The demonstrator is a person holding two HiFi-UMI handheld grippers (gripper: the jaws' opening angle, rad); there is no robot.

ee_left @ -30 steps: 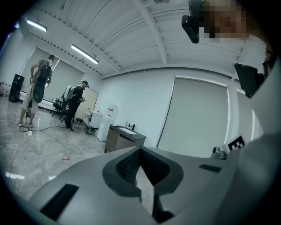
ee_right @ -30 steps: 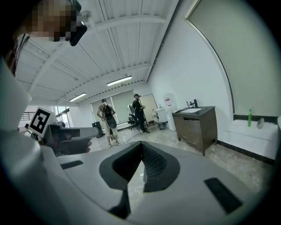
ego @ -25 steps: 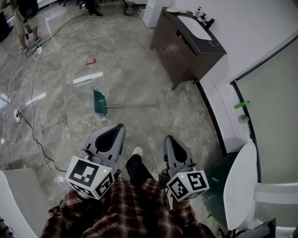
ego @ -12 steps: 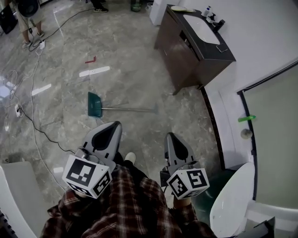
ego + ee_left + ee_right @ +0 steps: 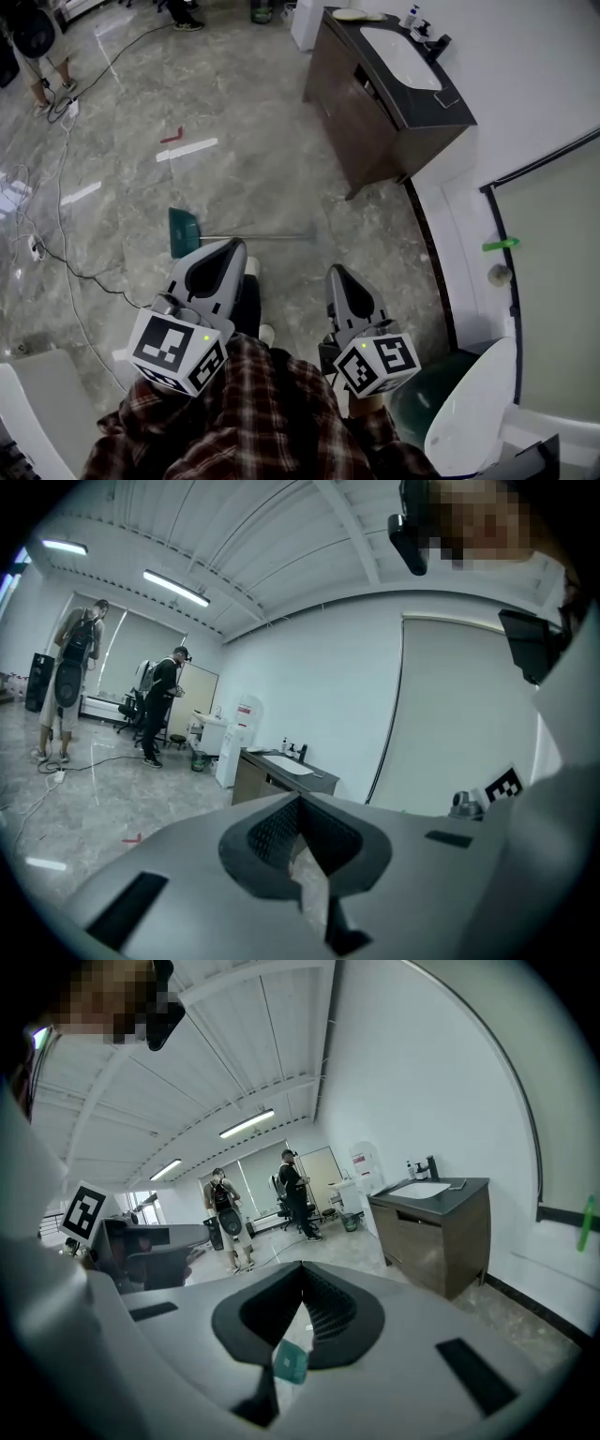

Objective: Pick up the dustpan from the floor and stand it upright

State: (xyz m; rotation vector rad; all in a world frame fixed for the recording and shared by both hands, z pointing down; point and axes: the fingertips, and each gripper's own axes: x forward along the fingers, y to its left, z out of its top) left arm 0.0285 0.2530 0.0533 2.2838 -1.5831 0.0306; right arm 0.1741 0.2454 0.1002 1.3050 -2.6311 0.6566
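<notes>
On the floor point(image 5: 272, 141), at eleven o'clock from the left gripper point(image 5: 234, 246), lies one green dustpan point(image 5: 185, 232); that gripper and the right gripper point(image 5: 339, 274) are both closed, empty.

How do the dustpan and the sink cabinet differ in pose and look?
The dustpan lies flat on the floor, handle stretched sideways; the sink cabinet stands upright against the wall. The dustpan is teal and slim; the sink cabinet is dark brown and bulky. Both rest on the floor.
</notes>
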